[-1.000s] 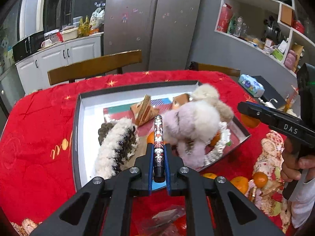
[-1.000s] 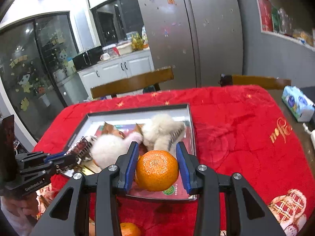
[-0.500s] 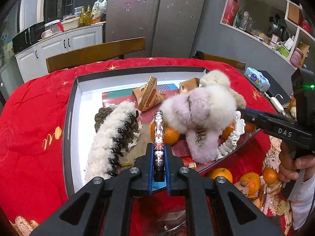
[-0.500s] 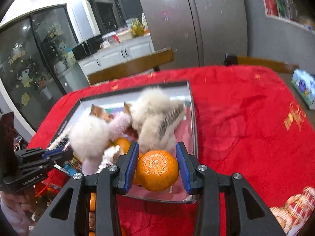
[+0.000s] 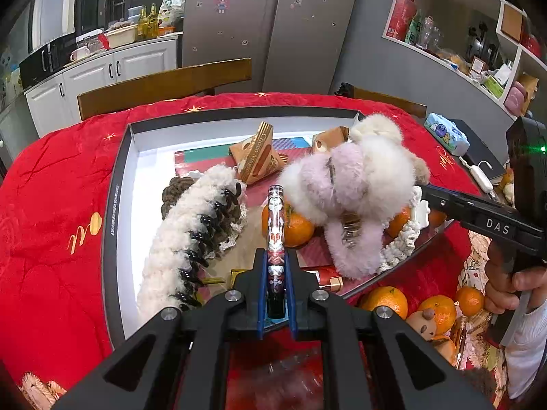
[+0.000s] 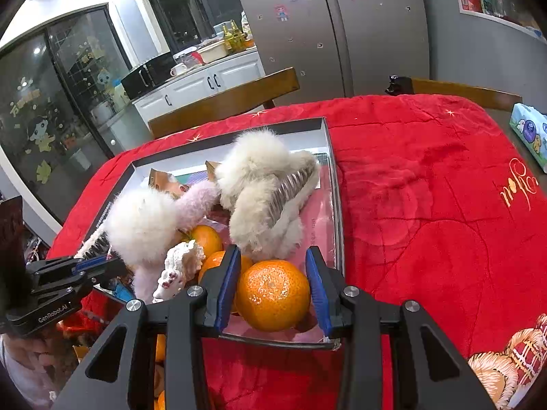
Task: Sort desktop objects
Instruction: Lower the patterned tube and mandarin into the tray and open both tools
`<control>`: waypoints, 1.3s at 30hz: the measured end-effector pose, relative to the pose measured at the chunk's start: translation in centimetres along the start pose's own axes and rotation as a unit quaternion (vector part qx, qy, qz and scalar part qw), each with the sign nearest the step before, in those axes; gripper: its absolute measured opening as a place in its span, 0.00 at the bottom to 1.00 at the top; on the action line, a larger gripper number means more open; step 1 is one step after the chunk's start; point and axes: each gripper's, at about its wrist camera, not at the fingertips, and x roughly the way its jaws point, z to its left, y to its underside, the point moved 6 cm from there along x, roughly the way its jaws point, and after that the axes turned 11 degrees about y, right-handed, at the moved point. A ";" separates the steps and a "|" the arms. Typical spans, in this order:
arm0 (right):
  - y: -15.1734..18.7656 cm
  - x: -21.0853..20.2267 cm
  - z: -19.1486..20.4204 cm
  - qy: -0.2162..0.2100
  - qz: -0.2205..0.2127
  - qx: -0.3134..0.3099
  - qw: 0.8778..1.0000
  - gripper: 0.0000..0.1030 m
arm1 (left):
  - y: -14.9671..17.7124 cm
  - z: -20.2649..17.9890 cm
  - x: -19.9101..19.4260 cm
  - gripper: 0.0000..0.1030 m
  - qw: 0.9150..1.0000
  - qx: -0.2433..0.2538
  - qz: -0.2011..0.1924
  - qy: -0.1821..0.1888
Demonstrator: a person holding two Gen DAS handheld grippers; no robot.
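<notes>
My left gripper [image 5: 276,259] is shut on a slim patterned pen [image 5: 275,225] that points out over the dark-rimmed tray [image 5: 112,205]. My right gripper [image 6: 273,253] is shut on a tangerine [image 6: 273,294], low over the tray's near right corner [image 6: 333,205]; whether the fruit touches the bottom I cannot tell. In the tray lie fluffy white and pink hair clips [image 5: 352,188], a white fuzzy claw clip with black teeth [image 5: 177,239], other tangerines [image 5: 297,229] and a snack packet [image 5: 259,157]. In the left wrist view the right gripper [image 5: 478,212] reaches in from the right.
A red cloth [image 6: 427,222] covers the table. Loose tangerines [image 5: 386,300] and small items lie on it near the tray's front right. A tissue pack [image 5: 446,133] sits at the far right. Wooden chairs [image 5: 164,82] stand behind the table.
The right gripper has sunk with the tangerine, from above the tray down into its near right corner. The left gripper keeps the pen over the tray, almost still.
</notes>
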 end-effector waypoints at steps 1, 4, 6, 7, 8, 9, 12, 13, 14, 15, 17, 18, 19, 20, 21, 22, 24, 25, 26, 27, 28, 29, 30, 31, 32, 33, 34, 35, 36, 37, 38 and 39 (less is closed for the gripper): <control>0.0 0.0 0.0 0.000 0.000 0.000 1.000 0.37 | 0.0 0.0 0.0 0.10 1.000 0.000 -0.001 0.000; 0.0 0.0 0.0 0.000 0.000 0.000 1.000 0.37 | 0.0 0.0 0.0 0.10 1.000 -0.001 -0.001 0.001; 0.0 0.0 0.1 -0.001 -0.001 0.001 1.000 0.37 | 0.0 0.0 0.0 0.10 1.000 0.001 -0.001 0.001; 0.0 0.0 0.1 -0.001 -0.001 0.001 1.000 0.37 | 0.0 0.0 0.0 0.10 1.000 0.000 -0.001 0.001; 0.0 -0.1 0.1 -0.002 -0.001 0.002 1.000 0.37 | 0.0 0.0 0.0 0.10 1.000 0.000 -0.001 0.001; 0.0 -0.1 0.1 -0.002 -0.001 0.002 1.000 0.37 | 0.0 0.0 0.0 0.10 1.000 0.000 -0.001 0.001; 0.0 -0.2 0.1 -0.009 -0.002 0.006 1.000 0.38 | 0.0 0.0 0.0 0.10 1.000 0.001 -0.001 0.001; 0.0 -0.2 0.0 -0.015 -0.002 0.008 1.000 0.39 | 0.0 -0.1 0.0 0.10 1.000 0.004 -0.001 -0.001; 0.0 -0.1 0.0 -0.023 -0.002 0.011 1.000 0.39 | -0.1 -0.2 -0.1 0.10 1.000 0.008 -0.001 -0.004; 0.0 -0.2 0.0 -0.029 -0.002 0.011 1.000 0.39 | -0.1 -0.2 -0.1 0.10 1.000 0.010 -0.002 -0.006; 0.0 -0.2 0.1 -0.038 -0.002 0.010 0.999 0.41 | -0.1 -0.2 -0.1 0.11 1.000 0.007 -0.001 -0.010; 0.0 -0.2 0.2 -0.040 -0.002 0.011 0.999 0.42 | 0.0 -0.2 -0.2 0.14 1.000 0.002 -0.001 -0.011; 0.0 -0.2 0.3 -0.042 -0.002 0.010 0.999 0.44 | 0.0 0.0 -0.2 0.15 1.000 -0.007 -0.002 -0.008; 0.0 -0.3 0.3 -0.045 -0.004 0.010 0.999 0.46 | -0.1 0.3 -0.1 0.16 1.000 -0.014 -0.003 -0.004; -0.1 -0.4 0.4 -0.047 -0.006 0.010 0.999 0.48 | -0.1 0.4 -0.2 0.21 1.000 -0.016 -0.003 -0.004; -0.1 -0.5 0.4 -0.050 -0.008 0.010 0.999 0.52 | -0.1 0.6 -0.5 0.26 1.000 -0.016 -0.002 -0.002; -0.1 -0.8 0.5 -0.060 -0.014 0.012 0.998 0.54 | -0.2 0.5 -0.8 0.61 1.000 -0.018 -0.007 0.001; -0.2 -1.0 0.5 -0.065 -0.017 0.013 0.998 0.60 | -0.2 0.5 -1.0 0.69 1.000 -0.018 -0.009 0.000; -0.2 -1.1 0.5 -0.070 -0.019 0.016 0.997 0.68 | -0.2 0.4 -1.1 0.82 1.000 -0.016 -0.009 -0.001; -0.3 -1.2 0.4 -0.077 -0.021 0.021 0.997 0.72 | -0.3 0.3 -1.3 0.87 1.000 -0.013 -0.012 -0.001; -0.5 -1.4 0.2 -0.085 -0.025 0.031 0.996 0.80 | -0.4 0.3 -1.5 0.88 1.000 -0.012 -0.013 0.000; -0.6 -1.5 0.0 -0.091 -0.029 0.043 0.994 0.89 | -0.5 0.3 -1.6 0.91 1.000 -0.012 -0.014 0.001; -0.8 -1.7 -0.4 -0.100 -0.034 0.057 0.993 0.91 | -0.5 0.3 -1.7 0.95 1.000 -0.012 -0.014 0.004; -1.0 -1.9 -0.5 -0.110 -0.037 0.065 0.991 1.00 | -0.6 0.3 -1.8 0.97 1.000 -0.015 -0.014 0.010; -1.2 -2.1 -0.7 -0.114 -0.039 0.074 0.990 1.00 | -0.6 0.4 -1.9 1.00 1.000 -0.018 -0.015 0.014; -1.4 -2.3 -1.0 -0.109 -0.045 0.082 0.990 1.00 | -0.7 0.5 -2.0 1.00 1.000 -0.020 -0.016 0.015; -1.6 -2.5 -1.2 -0.104 -0.049 0.084 0.990 1.00 | -0.5 0.3 -1.9 1.00 1.000 -0.021 -0.015 0.016; -1.7 -2.7 -1.2 -0.100 -0.053 0.085 0.990 1.00 | -0.5 0.3 -1.9 1.00 1.000 -0.021 -0.014 0.017; -1.8 -2.8 -1.3 -0.099 -0.055 0.084 0.990 1.00 | -0.6 0.4 -1.9 1.00 0.999 -0.022 -0.015 0.018; -1.9 -2.8 -1.4 -0.097 -0.056 0.084 0.990 1.00 | -0.6 0.4 -1.9 1.00 0.999 -0.023 -0.017 0.019; -2.0 -2.9 -1.5 -0.095 -0.057 0.084 0.990 1.00 | -0.5 0.3 -2.0 1.00 0.999 -0.024 -0.018 0.020; -2.0 -2.9 -1.5 -0.095 -0.057 0.085 0.990 1.00 | -0.5 0.3 -2.0 1.00 0.999 -0.025 -0.018 0.022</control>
